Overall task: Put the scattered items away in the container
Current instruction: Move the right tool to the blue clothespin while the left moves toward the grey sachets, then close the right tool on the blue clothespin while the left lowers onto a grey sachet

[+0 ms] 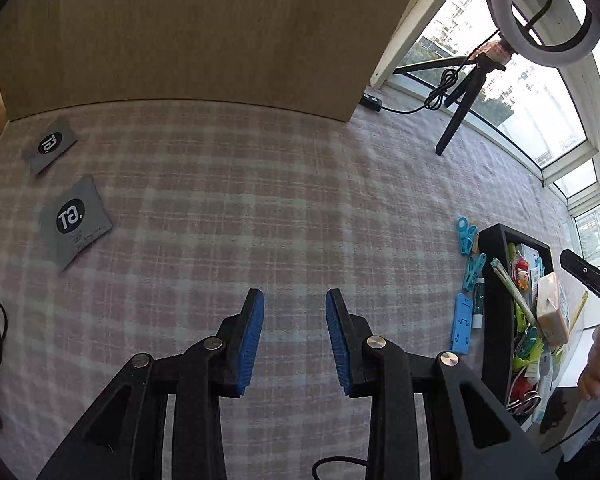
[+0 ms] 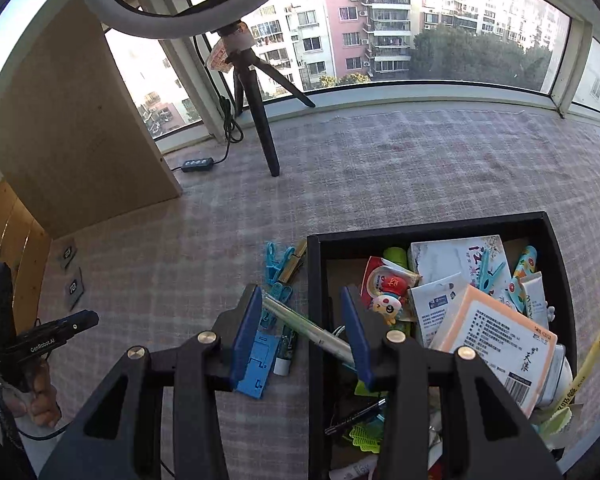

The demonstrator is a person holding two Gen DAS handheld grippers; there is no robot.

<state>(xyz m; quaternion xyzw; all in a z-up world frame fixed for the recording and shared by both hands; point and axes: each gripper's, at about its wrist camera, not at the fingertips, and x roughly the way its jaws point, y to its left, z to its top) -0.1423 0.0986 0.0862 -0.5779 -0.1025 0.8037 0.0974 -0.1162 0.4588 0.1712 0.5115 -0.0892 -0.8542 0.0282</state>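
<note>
A black open box [image 2: 432, 222] full of packets and small items sits on the checked cloth; it also shows at the right of the left wrist view [image 1: 496, 280]. A long wrapped chopstick pack [image 2: 308, 326] lies across the box's left wall. My right gripper [image 2: 302, 328] is open, its jaws on either side of that pack. Left of the box lie blue clothes pegs [image 2: 278, 262], a blue flat piece [image 2: 258, 368] and a small tube [image 2: 285, 354]. My left gripper [image 1: 295, 324] is open and empty above bare cloth, well left of the box.
A ring light on a black tripod [image 2: 260, 116] stands at the back by the window, with a cable and switch [image 2: 198, 165]. A wooden panel [image 1: 188, 32] rises behind the cloth. Two grey cards [image 1: 76, 220] lie at the far left.
</note>
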